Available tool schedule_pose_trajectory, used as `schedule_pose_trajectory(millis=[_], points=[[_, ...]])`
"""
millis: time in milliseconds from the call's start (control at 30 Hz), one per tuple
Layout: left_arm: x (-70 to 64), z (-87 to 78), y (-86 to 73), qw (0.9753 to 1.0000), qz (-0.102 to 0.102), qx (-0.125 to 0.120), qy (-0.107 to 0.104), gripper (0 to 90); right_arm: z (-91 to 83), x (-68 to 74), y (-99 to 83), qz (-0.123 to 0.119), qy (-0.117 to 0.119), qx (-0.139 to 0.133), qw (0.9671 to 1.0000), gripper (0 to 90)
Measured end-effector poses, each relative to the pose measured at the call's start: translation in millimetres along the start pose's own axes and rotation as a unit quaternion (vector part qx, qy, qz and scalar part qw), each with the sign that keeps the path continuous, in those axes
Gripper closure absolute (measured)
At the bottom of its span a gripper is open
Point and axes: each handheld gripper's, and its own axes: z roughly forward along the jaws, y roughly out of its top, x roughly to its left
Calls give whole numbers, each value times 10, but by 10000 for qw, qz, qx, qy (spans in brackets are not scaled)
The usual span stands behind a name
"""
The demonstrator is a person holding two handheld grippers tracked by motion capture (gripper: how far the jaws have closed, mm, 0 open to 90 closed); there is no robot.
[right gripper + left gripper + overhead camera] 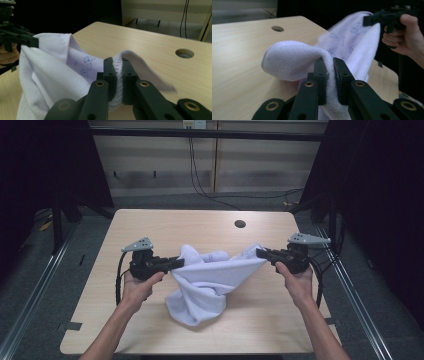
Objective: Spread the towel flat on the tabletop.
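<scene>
Black jaws pinching towel (294, 60) edge; left gripper (178, 263), right gripper (260, 253) both clamping. Probably worth pulling evenly, keeping it taut, lifting clear of table (165, 222).

A light wooden table (150, 227) with a round cable hole (240, 224) bears the white towel's (200, 305) sagging lower end.

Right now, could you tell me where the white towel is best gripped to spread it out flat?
Grip the white towel along its stitched hem, near the corners, coming in level from each outer side. The left hand-held gripper and right hand-held gripper are each shut on a hem fold, and the middle sags to the table.
</scene>
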Motion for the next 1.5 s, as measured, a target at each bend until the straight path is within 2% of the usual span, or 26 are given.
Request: schedule_pose_trajectory(millis=[100, 200, 333, 467, 500, 533, 567, 633, 733, 767, 833, 900, 967, 1033, 1067, 1100, 1133, 1200, 1233, 1267, 1300, 1367, 1433, 1500], points=[[16, -49, 129, 9996, 6, -207, 170, 822, 32, 17, 127, -4, -26, -133, 9999, 854], [31, -95, 273, 9990, 65, -393, 212, 822, 59, 5, 299, 16, -41, -319, 9995, 854], [27, -149, 507, 9980, 279, -484, 312, 823, 67, -1, 547, 18, -84, -538, 9985, 856], [7, -210, 817, 9955, 454, -678, 478, 822, 59, -29, 821, -33, -142, -702, 9974, 856], [-6, -223, 953, 9943, 536, -746, 539, 822, 45, -38, 890, -11, -113, -793, 9968, 857], [-6, -223, 953, 9943, 536, -746, 539, 822, 45, -38, 890, -11, -113, -793, 9968, 857], [-14, -225, 1015, 9935, 584, -776, 586, 822, 24, -56, 1028, 5, -89, -962, 9953, 856], [-20, -228, 1143, 9922, 671, -821, 651, 822, 13, -74, 1170, -57, -143, -1029, 9946, 858], [-9, -231, 1360, 9903, 723, -893, 776, 822, 16, -105, 1404, -121, -237, -1017, 9945, 859], [2, -247, 1432, 9901, 658, -976, 761, 822, 17, -110, 1483, -161, -263, -1013, 9944, 860], [-6, -291, 1563, 9881, 686, -1147, 762, 823, 12, -120, 1621, -209, -292, -1070, 9936, 861], [-48, -336, 1672, 9844, 855, -1299, 824, 823, -6, -122, 1741, -292, -330, -1142, 9925, 861], [-138, -363, 1722, 9816, 1005, -1444, 747, 823, -59, -120, 1833, -353, -386, -1297, 9902, 862], [-253, -360, 1681, 9807, 1176, -1408, 673, 823, -149, -102, 1859, -384, -341, -1502, 9873, 863], [-304, -350, 1630, 9809, 1286, -1294, 675, 823, -196, -94, 1826, -387, -279, -1588, 9862, 864], [-343, -339, 1556, 9814, 1395, -1153, 646, 821, -225, -89, 1769, -443, -255, -1511, 9872, 864], [-373, -322, 1454, 9832, 1393, -1053, 538, 820, -253, -81, 1677, -507, -311, -1408, 9882, 864], [-409, -265, 1177, 9872, 1354, -790, 291, 820, -284, -97, 1406, -512, -216, -1198, 9912, 865], [-428, -217, 1017, 9887, 1356, -575, 268, 821, -294, -101, 1239, -502, -208, -1082, 9926, 866], [-442, -170, 843, 9902, 1326, -380, 215, 821, -290, -114, 1057, -434, -119, -928, 9947, 867], [-439, -121, 657, 9927, 1185, -222, 24, 820, -284, -122, 866, -368, -126, -749, 9964, 868], [-443, -21, 293, 9949, 985, 61, -194, 820, -292, -139, 479, -198, -1, -513, 9985, 868], [-450, 86, -34, 9958, 743, 315, -440, 818, -304, -162, 130, -32, 28, -307, 9995, 869], [-480, 190, -312, 9947, 534, 616, -619, 817, -294, -177, -164, 48, -29, -6, 10000, 869]])
